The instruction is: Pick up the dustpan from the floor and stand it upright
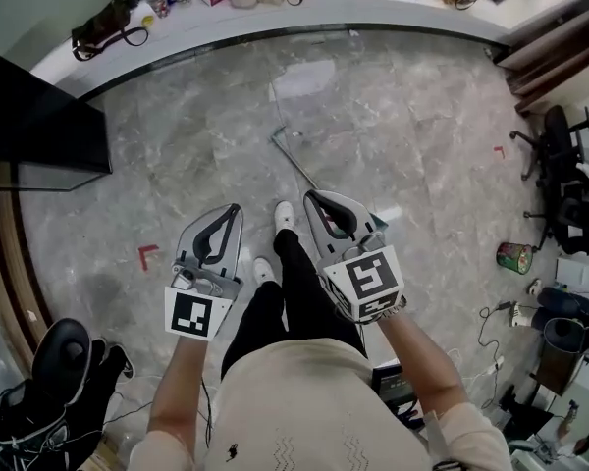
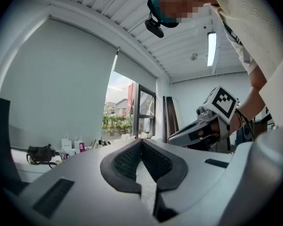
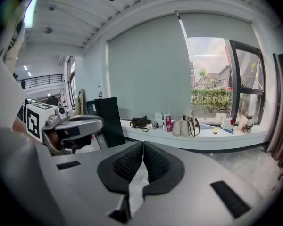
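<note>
The dustpan lies on the grey marble floor ahead of my feet. Its thin metal handle [image 1: 293,157] runs diagonally, and its teal pan end [image 1: 378,221] is mostly hidden behind my right gripper. My left gripper [image 1: 236,209] hovers at waist height left of the handle, and its pads meet at the tips [image 2: 141,141] with nothing between them. My right gripper [image 1: 310,196] hangs over the handle's near end, also shut and empty [image 3: 143,144]. Each gripper shows in the other's view: the right gripper [image 2: 203,128] and the left gripper [image 3: 73,124].
A white curved ledge [image 1: 304,16] with bags and boxes runs along the far wall. A black panel [image 1: 39,116] stands at the left. Office chairs [image 1: 560,165] and a green cup [image 1: 515,257] are at the right. A red tape mark [image 1: 147,255] is on the floor.
</note>
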A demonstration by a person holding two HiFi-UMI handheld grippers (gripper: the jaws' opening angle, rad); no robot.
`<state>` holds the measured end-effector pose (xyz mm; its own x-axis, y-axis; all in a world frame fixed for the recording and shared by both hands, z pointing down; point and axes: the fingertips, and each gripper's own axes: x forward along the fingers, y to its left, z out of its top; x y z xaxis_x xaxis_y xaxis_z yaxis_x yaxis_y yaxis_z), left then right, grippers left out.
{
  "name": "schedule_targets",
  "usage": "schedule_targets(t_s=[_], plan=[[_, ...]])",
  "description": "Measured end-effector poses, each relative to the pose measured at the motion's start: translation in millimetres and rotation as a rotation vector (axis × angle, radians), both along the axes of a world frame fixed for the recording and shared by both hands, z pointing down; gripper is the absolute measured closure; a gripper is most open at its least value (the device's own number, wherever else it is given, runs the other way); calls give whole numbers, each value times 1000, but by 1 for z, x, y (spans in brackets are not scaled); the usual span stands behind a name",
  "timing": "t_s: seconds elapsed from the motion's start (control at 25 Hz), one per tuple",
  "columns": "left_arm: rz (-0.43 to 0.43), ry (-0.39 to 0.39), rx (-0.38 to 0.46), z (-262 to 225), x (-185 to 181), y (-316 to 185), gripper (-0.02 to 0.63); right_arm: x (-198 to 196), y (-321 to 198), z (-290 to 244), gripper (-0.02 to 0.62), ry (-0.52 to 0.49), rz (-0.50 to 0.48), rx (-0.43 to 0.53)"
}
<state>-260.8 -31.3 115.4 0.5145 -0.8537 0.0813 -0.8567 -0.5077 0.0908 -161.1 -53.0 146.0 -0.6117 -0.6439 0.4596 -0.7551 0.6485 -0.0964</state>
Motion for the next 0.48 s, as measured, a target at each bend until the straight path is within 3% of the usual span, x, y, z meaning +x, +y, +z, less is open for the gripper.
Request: schedule_targets(t_s=[0.16, 0.28, 0.48], plan=[[12, -17, -18, 11, -1, -66, 595, -13, -75, 35, 577, 43, -61, -64], [0, -38, 21, 16, 0, -131, 595, -18, -139, 83, 577, 54, -116, -126], [14, -49, 2, 53, -10, -212, 595, -22, -221, 201, 577, 165, -58, -275]])
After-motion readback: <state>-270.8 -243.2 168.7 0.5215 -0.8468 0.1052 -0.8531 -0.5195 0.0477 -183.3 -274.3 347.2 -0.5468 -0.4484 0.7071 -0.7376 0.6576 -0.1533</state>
